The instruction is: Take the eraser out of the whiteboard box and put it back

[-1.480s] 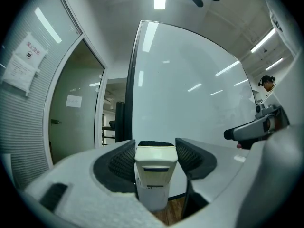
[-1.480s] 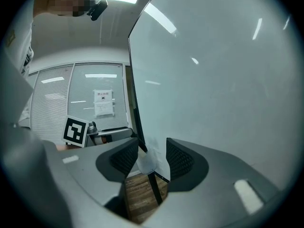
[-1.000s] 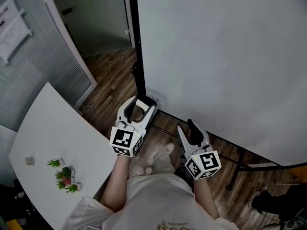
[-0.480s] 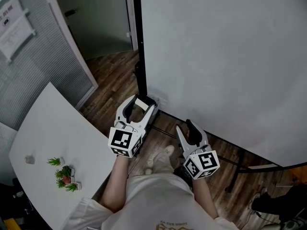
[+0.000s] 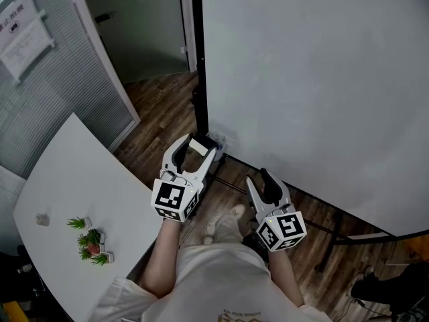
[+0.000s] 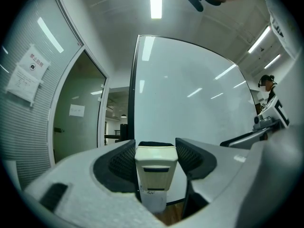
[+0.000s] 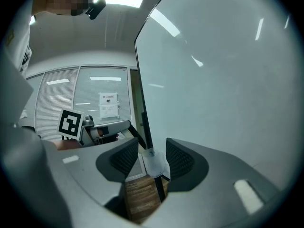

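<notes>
Left tongs (image 5: pixel 197 147) are clamped on the eraser (image 6: pixel 156 167), held upright. The whiteboard box (image 5: pixel 218 140) looks just upper-right of it. Right tongs (image 5: pixel 259 178) are apart and empty.

No readable text. Paper notices (image 6: pixel 27 73) on slatted wall: print too small to read. Sheet beyond doorway (image 6: pixel 76 110): same.

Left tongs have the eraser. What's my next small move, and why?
Probably ease the left tongs forward toward the whiteboard box at the board's lower corner. The eraser is clamped between them, out of the box, and the right tongs stand open and empty, so the left does the return.
</notes>
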### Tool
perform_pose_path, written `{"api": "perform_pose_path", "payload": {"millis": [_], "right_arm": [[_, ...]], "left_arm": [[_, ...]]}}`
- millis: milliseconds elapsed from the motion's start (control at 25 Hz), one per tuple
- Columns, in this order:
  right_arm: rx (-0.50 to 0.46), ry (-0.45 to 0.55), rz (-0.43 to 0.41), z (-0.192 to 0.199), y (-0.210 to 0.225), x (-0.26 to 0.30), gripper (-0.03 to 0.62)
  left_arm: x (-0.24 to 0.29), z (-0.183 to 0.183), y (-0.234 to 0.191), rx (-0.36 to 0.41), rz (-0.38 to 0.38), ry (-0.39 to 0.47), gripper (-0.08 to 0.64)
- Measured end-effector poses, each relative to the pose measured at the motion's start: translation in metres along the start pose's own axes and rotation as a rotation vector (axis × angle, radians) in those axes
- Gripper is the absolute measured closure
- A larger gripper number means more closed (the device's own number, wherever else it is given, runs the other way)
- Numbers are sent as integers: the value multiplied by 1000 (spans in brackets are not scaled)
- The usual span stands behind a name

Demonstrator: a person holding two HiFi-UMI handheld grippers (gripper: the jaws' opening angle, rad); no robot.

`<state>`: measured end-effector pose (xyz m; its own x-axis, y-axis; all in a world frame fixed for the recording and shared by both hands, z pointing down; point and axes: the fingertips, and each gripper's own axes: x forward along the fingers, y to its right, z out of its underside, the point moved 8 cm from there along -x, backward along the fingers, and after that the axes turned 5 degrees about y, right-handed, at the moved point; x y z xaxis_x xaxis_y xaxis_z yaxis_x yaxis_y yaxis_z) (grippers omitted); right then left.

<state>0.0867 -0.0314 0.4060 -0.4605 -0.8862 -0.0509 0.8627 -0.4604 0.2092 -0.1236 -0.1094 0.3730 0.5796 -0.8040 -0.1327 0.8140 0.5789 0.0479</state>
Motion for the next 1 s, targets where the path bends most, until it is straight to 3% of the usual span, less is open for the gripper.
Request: {"api": "perform_pose_path", "payload": {"millis": [1000], "right_arm": [[27, -12, 5, 5, 16, 7, 410]], "left_arm": [[20, 13, -4, -17, -1, -29, 298]]}}
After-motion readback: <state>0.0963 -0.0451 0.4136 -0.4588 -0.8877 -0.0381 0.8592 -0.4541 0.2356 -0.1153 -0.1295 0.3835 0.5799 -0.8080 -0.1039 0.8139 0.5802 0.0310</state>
